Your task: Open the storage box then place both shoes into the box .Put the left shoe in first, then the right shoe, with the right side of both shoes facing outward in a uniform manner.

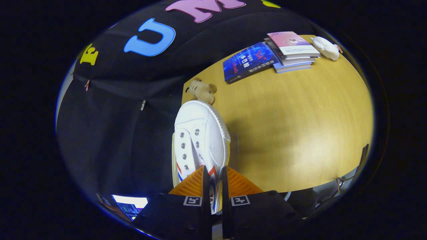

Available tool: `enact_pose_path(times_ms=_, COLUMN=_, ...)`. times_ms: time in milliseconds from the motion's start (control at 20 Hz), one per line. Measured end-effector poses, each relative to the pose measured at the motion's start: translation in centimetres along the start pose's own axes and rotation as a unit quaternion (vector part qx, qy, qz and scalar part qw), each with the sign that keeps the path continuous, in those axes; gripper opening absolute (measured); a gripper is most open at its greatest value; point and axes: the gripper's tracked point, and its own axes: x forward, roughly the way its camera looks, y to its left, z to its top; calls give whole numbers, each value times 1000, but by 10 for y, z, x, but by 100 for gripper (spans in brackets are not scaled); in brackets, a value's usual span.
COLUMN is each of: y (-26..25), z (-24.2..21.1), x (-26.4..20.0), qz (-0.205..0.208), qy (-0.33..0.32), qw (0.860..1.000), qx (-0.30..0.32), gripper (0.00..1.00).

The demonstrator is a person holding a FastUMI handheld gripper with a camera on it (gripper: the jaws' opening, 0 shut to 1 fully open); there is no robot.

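The wooden surface [300,133] lies beyond, books [267,55] stacked at its far side. A white shoe [200,140] hangs above it, lifted – mid-carry, I judge – jaws clamped narrowly on its heel. Next: finding the box and setting the shoe's right side outward.

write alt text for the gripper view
The gripper is shut on a white canvas lace-up shoe, toe pointing ahead over the wooden table. Beyond the toe lies a small brown plush toy, with stacked books farther back.
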Motion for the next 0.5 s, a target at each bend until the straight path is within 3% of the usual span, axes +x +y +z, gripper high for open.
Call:
enact_pose_path(times_ms=200, y=31, z=-39, x=45, qz=-36, qy=40, qw=999, qx=0, gripper=16)
enact_pose_path(times_ms=500, y=21, z=-70, x=93, qz=-144, qy=63, qw=987, qx=-20, gripper=17)
